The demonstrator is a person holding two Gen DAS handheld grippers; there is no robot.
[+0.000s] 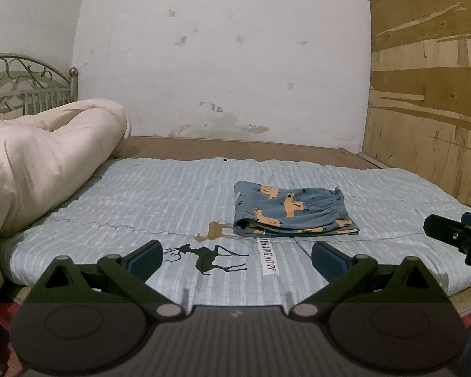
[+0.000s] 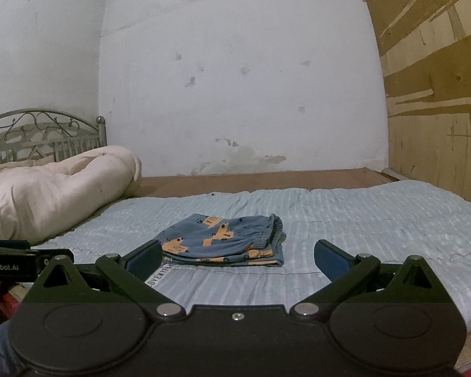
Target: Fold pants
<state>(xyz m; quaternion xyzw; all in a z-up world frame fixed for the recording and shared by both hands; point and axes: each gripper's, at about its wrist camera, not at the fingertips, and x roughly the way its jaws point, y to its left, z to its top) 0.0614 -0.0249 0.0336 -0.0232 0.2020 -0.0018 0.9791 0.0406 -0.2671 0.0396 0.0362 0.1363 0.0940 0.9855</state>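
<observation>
Pants [image 1: 293,209] folded into a compact stack, mid-mattress [image 1: 141,194]. Left gripper [image 1: 237,257] and right gripper [image 2: 238,256] both spread wide, empty. Only left view shows the black deer print [image 1: 208,256].

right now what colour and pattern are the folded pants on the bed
The pants are blue with orange shapes and small dark marks. The print shows best in the left wrist view.

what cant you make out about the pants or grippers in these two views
- Pants: inner layers and leg ends are hidden by the top fold in both views.
- Mat label: the right wrist view's near finger cuts off its text.
- Right gripper: the left wrist view's frame edge crops it.
- Left gripper: only a sliver shows in the right wrist view.
</observation>
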